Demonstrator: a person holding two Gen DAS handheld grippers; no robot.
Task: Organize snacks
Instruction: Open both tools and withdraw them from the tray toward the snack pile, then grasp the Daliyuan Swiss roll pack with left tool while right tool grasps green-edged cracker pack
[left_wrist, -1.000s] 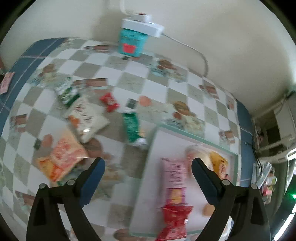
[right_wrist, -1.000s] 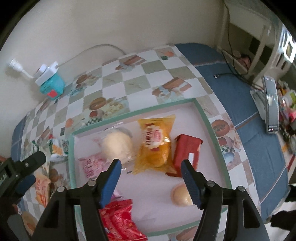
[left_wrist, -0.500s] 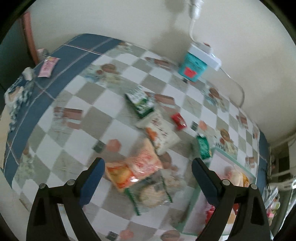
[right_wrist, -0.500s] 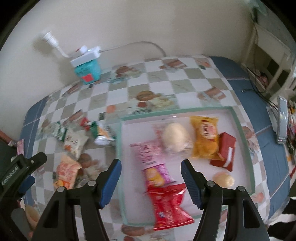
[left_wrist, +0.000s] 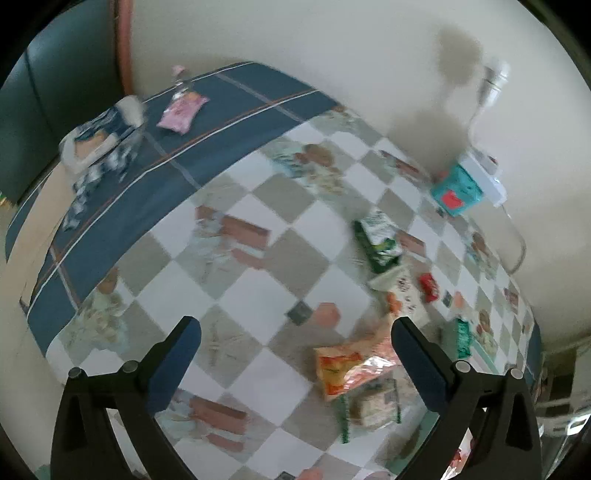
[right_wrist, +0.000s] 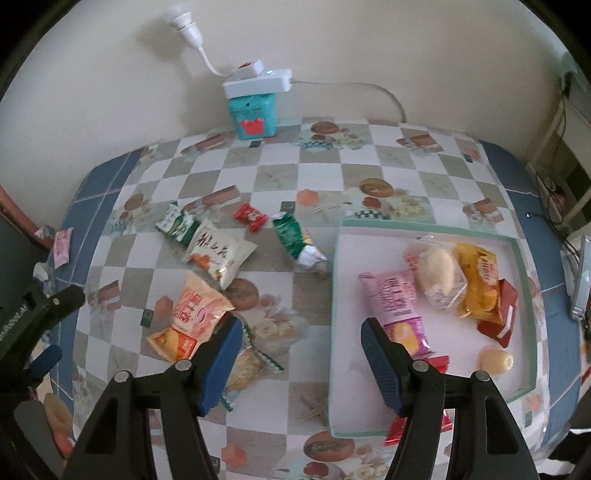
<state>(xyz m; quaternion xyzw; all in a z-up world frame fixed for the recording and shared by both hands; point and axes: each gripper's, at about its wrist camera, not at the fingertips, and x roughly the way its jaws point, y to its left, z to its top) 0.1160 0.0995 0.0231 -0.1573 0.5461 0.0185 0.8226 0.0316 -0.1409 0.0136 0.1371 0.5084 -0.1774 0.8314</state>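
Note:
A white tray with a green rim (right_wrist: 424, 225) lies at the right and holds several snacks, among them a pink packet (right_wrist: 397, 306) and a yellow packet (right_wrist: 476, 280). Loose snacks lie on the checked cloth to its left: an orange packet (right_wrist: 192, 317), a white packet (right_wrist: 218, 254), a green packet (right_wrist: 295, 240), a small red sweet (right_wrist: 251, 216) and a clear packet (right_wrist: 247, 365). My right gripper (right_wrist: 301, 360) is open and empty above the cloth beside the tray. My left gripper (left_wrist: 295, 365) is open and empty, over the cloth left of the orange packet (left_wrist: 351, 369).
A teal box (right_wrist: 253, 114) with a white power strip on top stands against the back wall. A pink packet (left_wrist: 183, 112) and a patterned cloth bundle (left_wrist: 99, 144) lie on the blue border at the far left. A phone (right_wrist: 581, 280) lies right of the tray.
Both grippers have swung left. The left view has left the tray and now faces the table's left end. The right view now takes in the loose snacks as well as the tray.

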